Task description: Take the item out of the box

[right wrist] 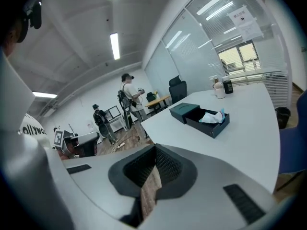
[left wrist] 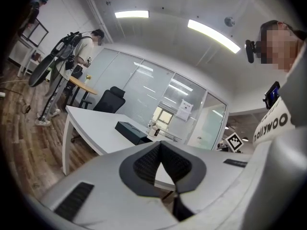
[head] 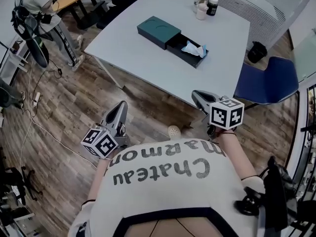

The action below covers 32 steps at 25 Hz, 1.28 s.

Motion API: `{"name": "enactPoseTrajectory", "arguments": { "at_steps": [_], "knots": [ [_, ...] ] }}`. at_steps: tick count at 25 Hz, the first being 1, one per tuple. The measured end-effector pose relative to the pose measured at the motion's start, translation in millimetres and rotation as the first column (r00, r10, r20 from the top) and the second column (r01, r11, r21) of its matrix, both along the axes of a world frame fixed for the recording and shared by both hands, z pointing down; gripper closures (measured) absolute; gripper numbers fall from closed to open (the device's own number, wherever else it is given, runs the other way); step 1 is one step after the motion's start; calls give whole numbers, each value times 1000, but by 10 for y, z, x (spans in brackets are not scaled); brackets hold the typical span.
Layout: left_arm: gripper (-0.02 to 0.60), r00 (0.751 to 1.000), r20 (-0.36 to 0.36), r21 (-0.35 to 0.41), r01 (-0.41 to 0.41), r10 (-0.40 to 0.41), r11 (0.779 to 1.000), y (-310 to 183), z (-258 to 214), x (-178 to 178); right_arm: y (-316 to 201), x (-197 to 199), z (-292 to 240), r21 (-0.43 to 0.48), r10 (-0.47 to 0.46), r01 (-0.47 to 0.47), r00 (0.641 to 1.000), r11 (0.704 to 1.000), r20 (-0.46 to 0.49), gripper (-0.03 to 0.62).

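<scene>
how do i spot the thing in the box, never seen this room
Find the big white table; near its middle lies a dark green box with its drawer slid out. The item is the crumpled pale wad in that drawer, light against the dark box and well apart from the bottles at the far edge.

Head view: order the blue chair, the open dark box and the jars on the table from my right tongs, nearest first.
1. Blue chair, right of the table.
2. Open dark box, mid-table.
3. Jars, at its far edge.
</scene>
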<state>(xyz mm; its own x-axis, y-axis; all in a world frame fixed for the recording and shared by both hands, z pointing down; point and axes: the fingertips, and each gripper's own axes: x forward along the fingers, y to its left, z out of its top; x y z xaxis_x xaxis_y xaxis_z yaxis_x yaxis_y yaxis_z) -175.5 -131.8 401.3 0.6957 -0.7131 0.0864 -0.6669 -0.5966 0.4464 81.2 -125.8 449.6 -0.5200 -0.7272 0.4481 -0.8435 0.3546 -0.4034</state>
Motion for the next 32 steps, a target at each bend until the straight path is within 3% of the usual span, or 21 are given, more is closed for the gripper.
{"name": "enactPoseTrajectory", "arguments": {
  "at_steps": [7, 15, 26, 32],
  "knots": [
    [586, 996, -17, -8, 83, -83, 997, -489, -16, 20, -654, 165, -87, 35, -48, 50, 998, 998, -45, 595],
    [586, 990, 14, -59, 140, -139, 988, -816, 126, 147, -1390, 469, -113, 66, -40, 40, 999, 997, -4, 595],
    [585, 963, 59, -136, 268, -263, 954, -1150, 276, 13, -2308, 843, 268, 30, 8, -11, 995, 1000, 95, 595],
    [584, 947, 99, -177, 319, -305, 931, -1190, 305, -135, -2625, 1057, 554, -29, 43, -43, 999, 999, 8, 595]
  ]
}}
